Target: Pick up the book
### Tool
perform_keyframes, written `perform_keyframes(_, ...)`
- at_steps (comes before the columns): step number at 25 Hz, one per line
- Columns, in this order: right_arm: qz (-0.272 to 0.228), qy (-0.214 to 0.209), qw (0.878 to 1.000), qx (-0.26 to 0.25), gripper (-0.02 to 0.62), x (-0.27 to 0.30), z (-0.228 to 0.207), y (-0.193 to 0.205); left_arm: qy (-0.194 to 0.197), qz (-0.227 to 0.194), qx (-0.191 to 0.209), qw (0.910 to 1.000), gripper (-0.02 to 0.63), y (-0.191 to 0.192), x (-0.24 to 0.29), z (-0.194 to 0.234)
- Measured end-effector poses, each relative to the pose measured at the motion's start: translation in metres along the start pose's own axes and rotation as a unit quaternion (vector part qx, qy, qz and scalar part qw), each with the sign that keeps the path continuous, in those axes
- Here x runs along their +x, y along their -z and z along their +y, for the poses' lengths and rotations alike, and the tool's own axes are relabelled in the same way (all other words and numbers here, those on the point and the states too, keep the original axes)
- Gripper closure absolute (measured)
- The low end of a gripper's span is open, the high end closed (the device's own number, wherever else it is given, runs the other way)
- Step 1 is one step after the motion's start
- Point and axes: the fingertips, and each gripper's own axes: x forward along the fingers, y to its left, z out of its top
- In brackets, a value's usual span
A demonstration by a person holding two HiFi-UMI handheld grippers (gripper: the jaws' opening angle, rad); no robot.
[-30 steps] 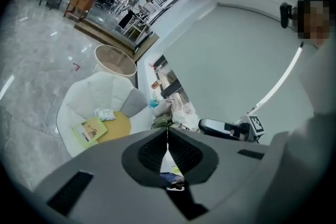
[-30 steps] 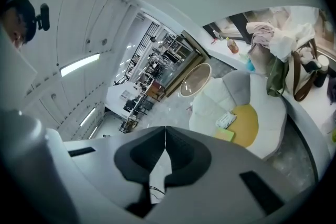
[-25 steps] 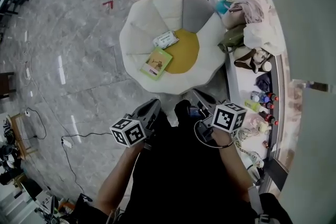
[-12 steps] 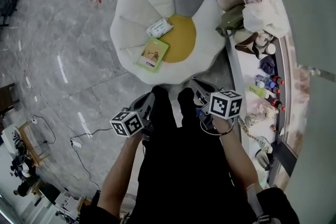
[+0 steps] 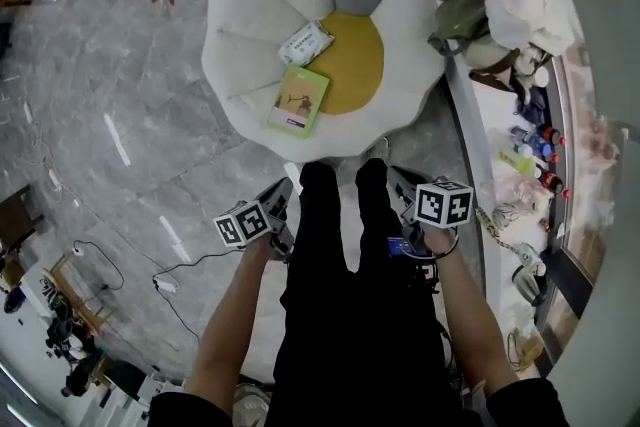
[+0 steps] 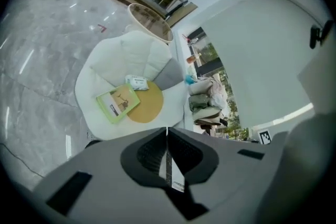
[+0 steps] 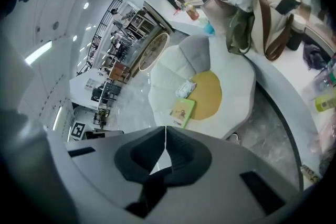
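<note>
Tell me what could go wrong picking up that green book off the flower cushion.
Both the left gripper and right gripper are shut; unless one opens first, it would likely just shove the book. The book lies flat on the soft cushion, so jaws may dig into padding instead of catching its edge. The wipes pack close by could get knocked.

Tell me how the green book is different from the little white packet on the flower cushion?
The book is green with a picture on its cover; the packet is white. The book is bigger than the packet. The book lies nearer the person, the packet farther back. Both lie flat on the cushion, at the edge of its yellow middle.
</note>
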Motion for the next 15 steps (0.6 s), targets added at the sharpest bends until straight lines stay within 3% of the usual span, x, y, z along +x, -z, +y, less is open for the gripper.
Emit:
perform_keyframes(4, 0.021, 0.022, 0.999, 0.033, 0.577, 0.041, -0.008, 0.02, -0.01, 0.036, -0.006, 0.9993, 0.591, -0.013, 0.01, 0.05)
perform_keyframes(11, 0.078, 0.038, 0.98, 0.179, 0.577, 0.123, -0.024, 0.087, -0.047, 0.156, 0.042, 0.9857, 0.591, -0.006, 0.033, 0.143)
perform_keyframes(15, 0.1, 0.033, 0.977, 0.184, 0.577, 0.168, -0.023, 0.112, -0.036, 0.212, 0.059, 0.9749, 0.591, -0.001, 0.051, 0.173)
